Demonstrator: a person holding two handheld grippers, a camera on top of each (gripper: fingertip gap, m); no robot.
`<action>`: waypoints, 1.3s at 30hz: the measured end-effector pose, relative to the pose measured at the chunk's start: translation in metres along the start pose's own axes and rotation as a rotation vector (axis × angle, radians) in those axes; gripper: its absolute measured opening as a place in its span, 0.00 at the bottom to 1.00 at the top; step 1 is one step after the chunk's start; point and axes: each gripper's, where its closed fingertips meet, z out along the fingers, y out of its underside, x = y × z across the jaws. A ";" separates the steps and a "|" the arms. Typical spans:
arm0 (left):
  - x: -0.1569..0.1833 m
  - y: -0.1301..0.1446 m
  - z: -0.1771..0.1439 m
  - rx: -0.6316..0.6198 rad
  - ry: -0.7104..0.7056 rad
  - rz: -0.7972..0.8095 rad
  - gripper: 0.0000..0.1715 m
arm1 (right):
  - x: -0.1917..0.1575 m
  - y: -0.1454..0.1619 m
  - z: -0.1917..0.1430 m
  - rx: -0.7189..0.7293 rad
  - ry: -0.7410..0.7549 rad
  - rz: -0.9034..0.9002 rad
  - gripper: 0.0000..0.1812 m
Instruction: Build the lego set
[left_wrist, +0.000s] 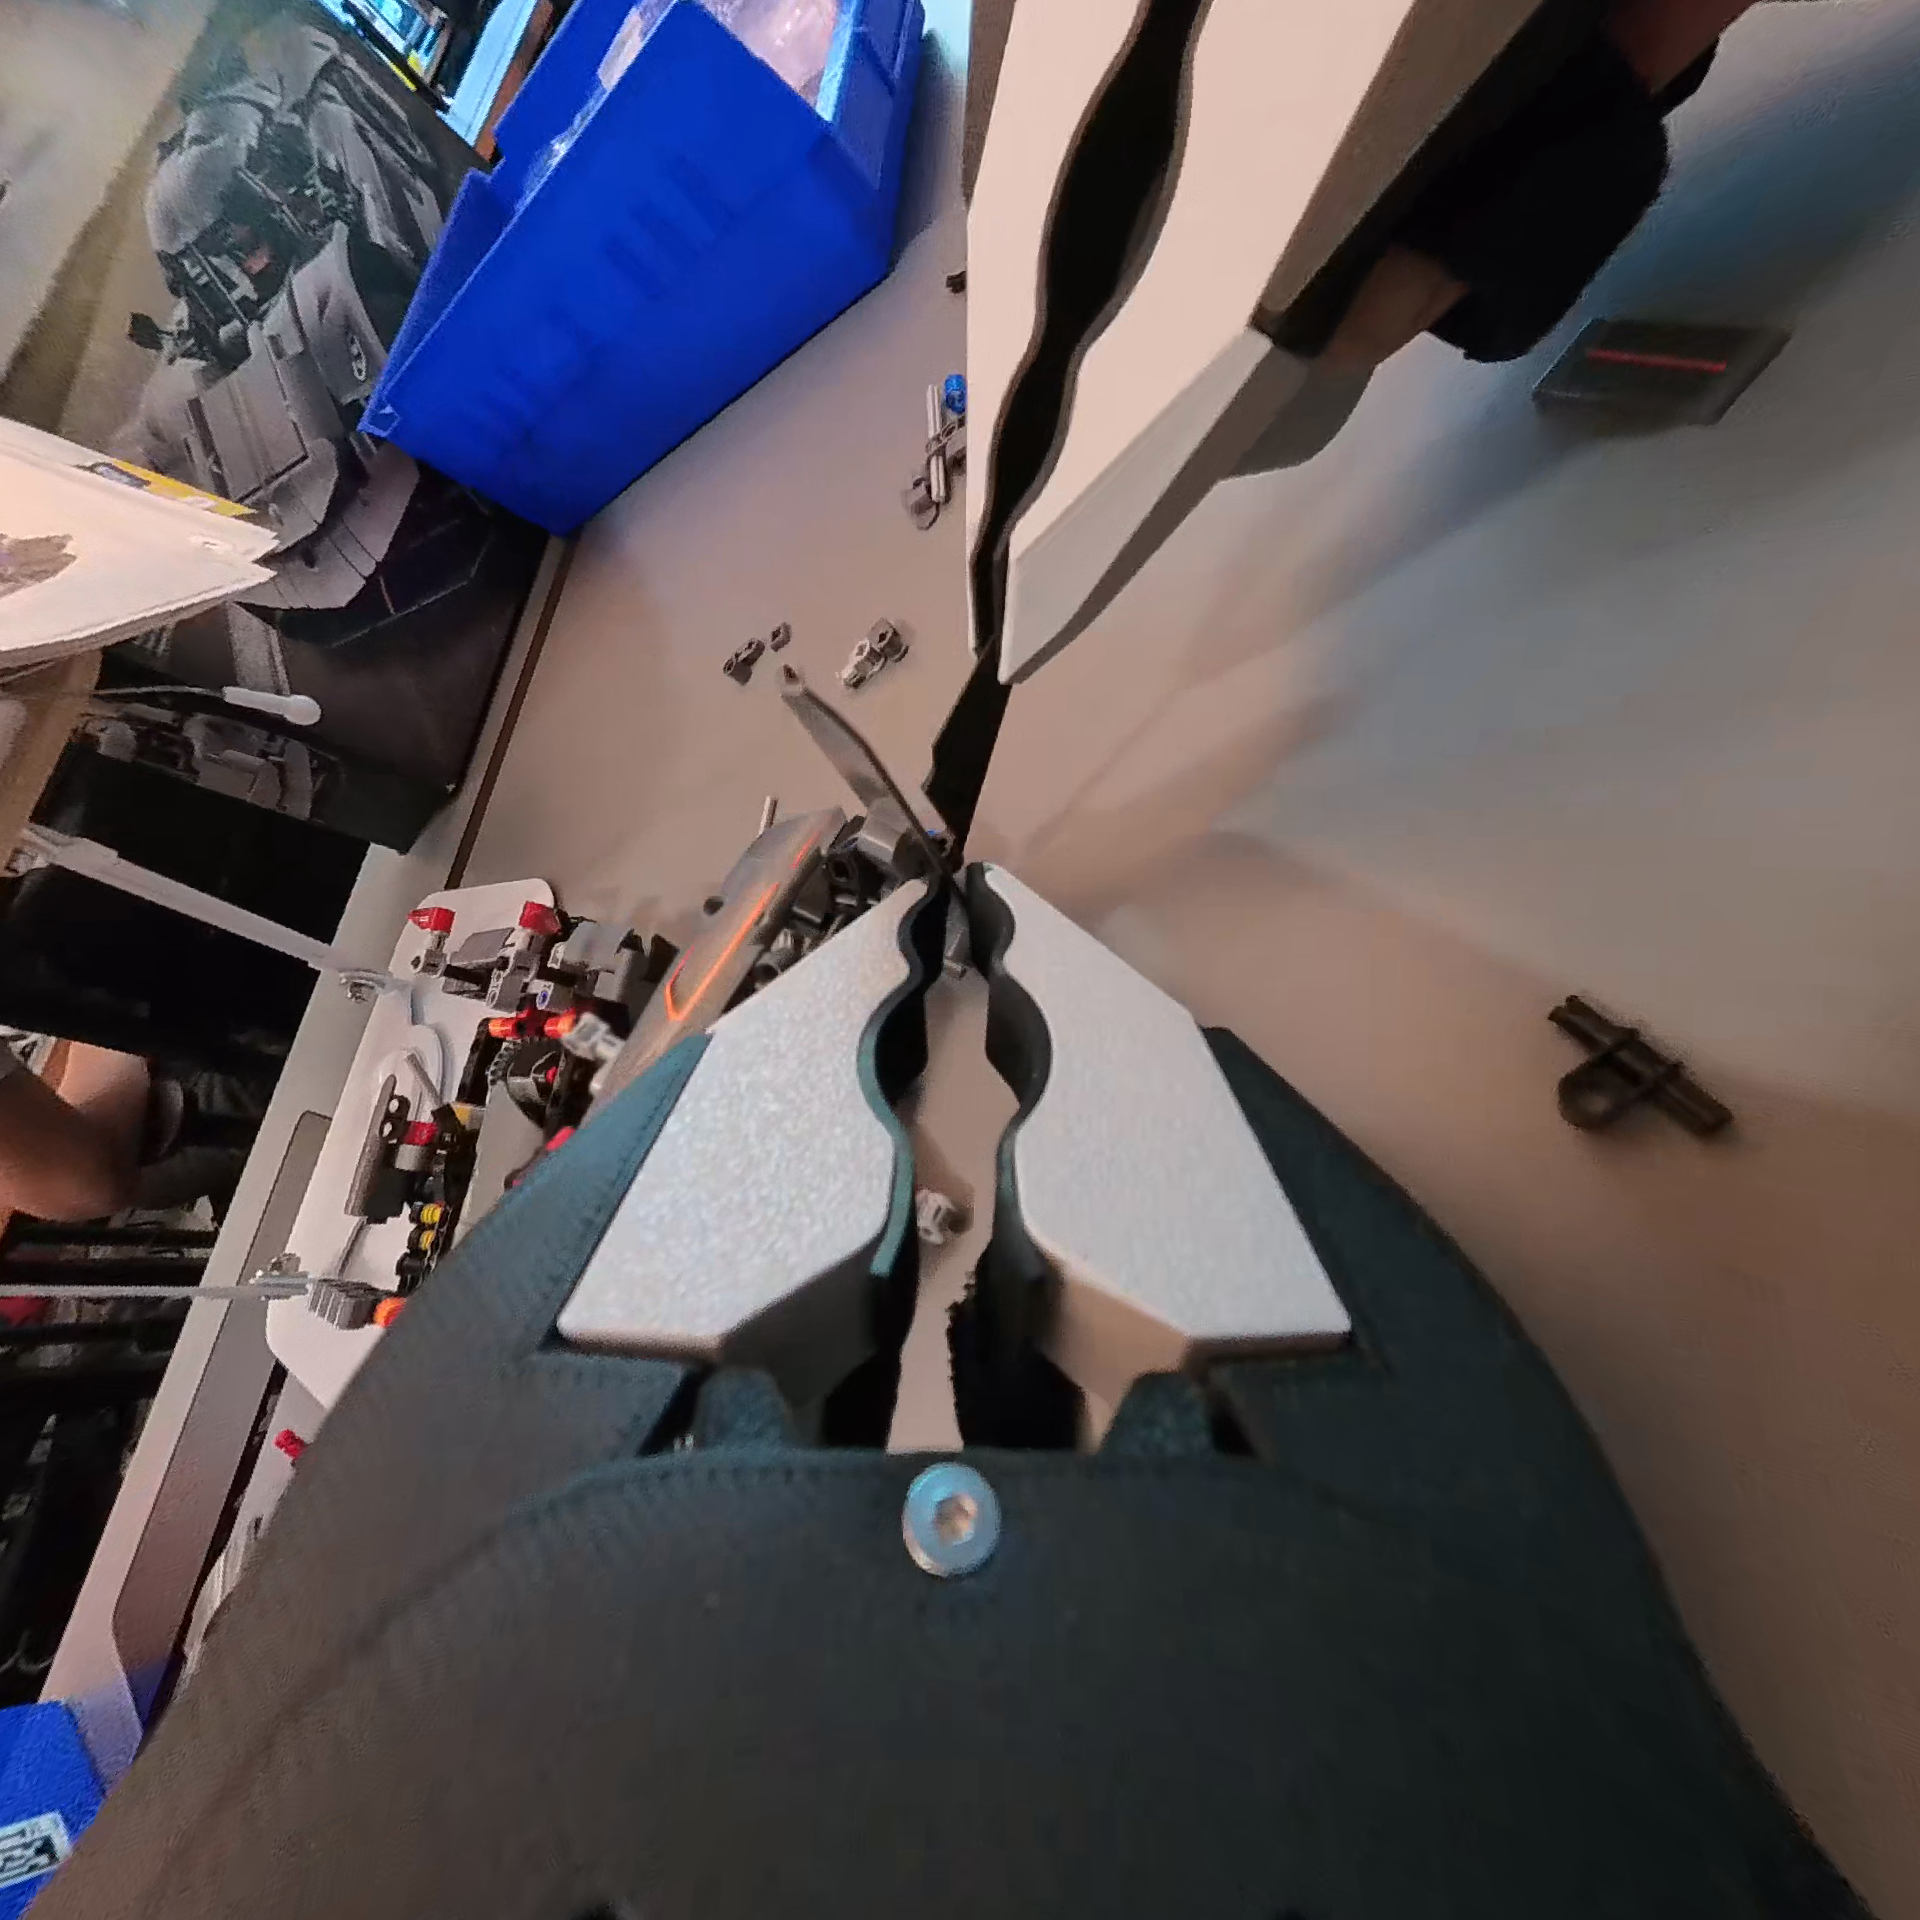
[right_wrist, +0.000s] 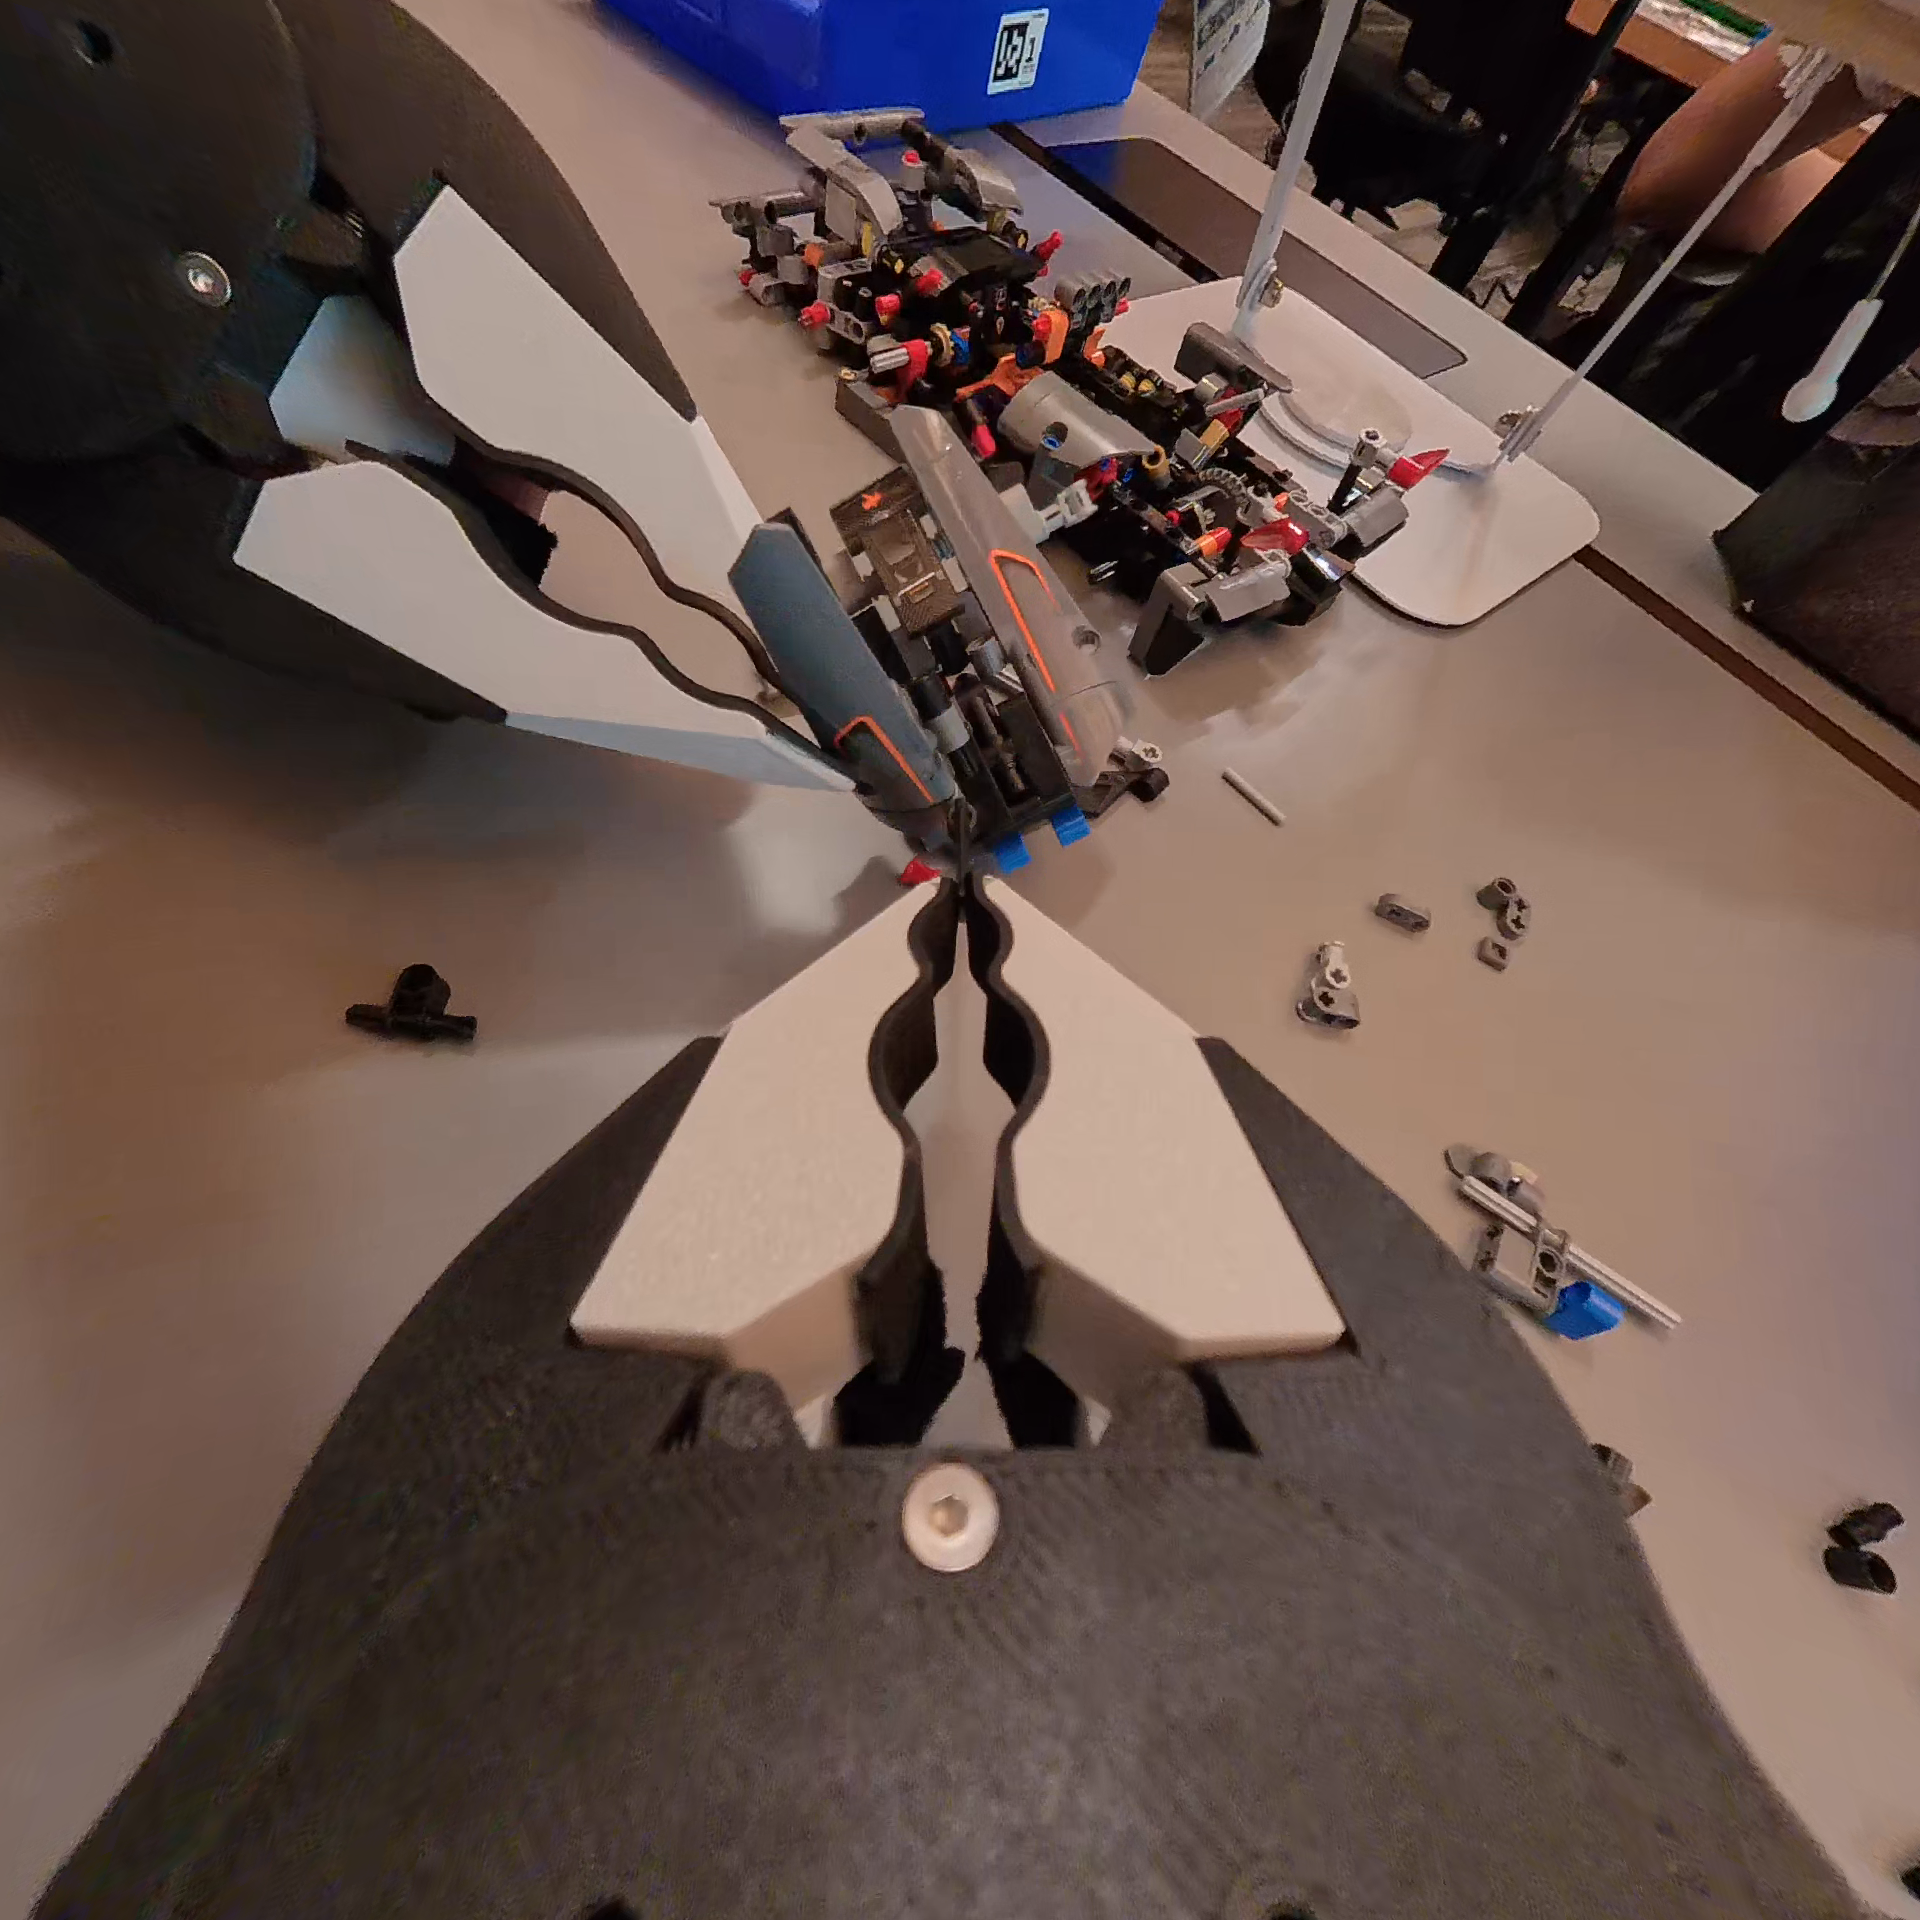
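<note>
Both claws are meeting at the near end of the grey lego model (right_wrist: 966, 644) lying on the desk (right_wrist: 1351, 727). The right claw (right_wrist: 961, 881) is nearly closed, its tips pinching a thin black piece at the model's edge. The left claw (right_wrist: 831, 764) is reaching in from the left, jaws almost together, gripping the model's grey side panel (right_wrist: 821, 644). Loose parts (right_wrist: 1403, 914) are lying at right.

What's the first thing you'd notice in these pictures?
Two claws meet tip to tip at the front of a grey lego model with orange stripes in the middle of the table. Behind it sits a bigger build full of red pins, with a blue bin at the far edge.
</note>
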 end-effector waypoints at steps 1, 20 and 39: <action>0.000 0.000 0.000 0.000 -0.005 -0.005 0.01 | 0.001 0.000 0.000 -0.006 0.005 -0.009 0.00; -0.007 0.009 -0.004 0.014 -0.049 -0.157 0.06 | 0.009 -0.006 0.000 -0.121 -0.157 0.029 0.00; -0.019 0.011 0.008 -0.012 -0.034 -0.247 0.27 | 0.024 -0.012 0.003 -0.298 -0.377 0.142 0.00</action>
